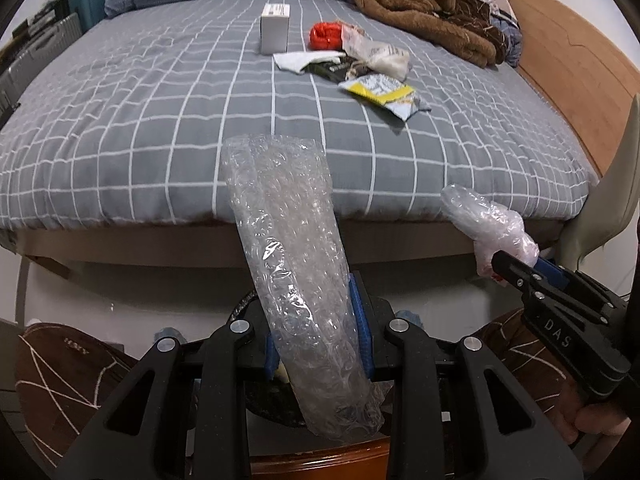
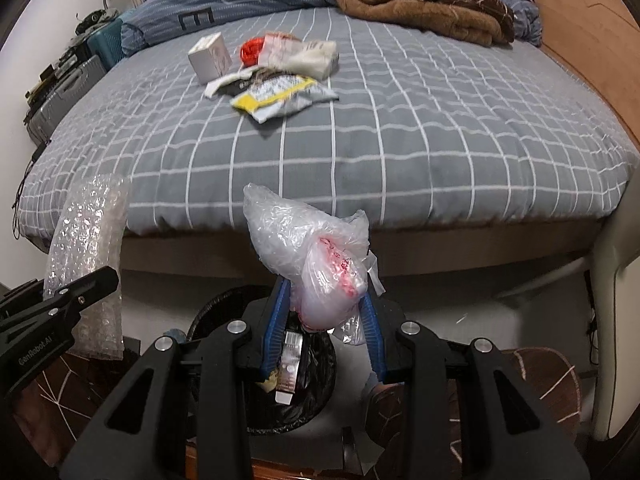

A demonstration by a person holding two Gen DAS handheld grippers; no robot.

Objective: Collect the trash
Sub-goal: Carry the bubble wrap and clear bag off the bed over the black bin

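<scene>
My left gripper (image 1: 320, 328) has its fingers clenched on a long sheet of bubble wrap (image 1: 296, 280), which stands up and tilts slightly left in front of the bed (image 1: 160, 128). My right gripper (image 2: 324, 320) has its fingers clamped on a crumpled clear plastic bag (image 2: 312, 256) with red print. Below it I see a black-lined trash bin (image 2: 304, 404) on the floor with a small carton already inside. More trash lies together on the grey checked bed cover: a white box (image 1: 275, 28), a red crumpled piece (image 1: 325, 36), a white wrapper (image 1: 376, 56), and a yellow-and-white packet (image 1: 384, 94). A brown blanket (image 1: 420, 0) is heaped at the bed's far right.
</scene>
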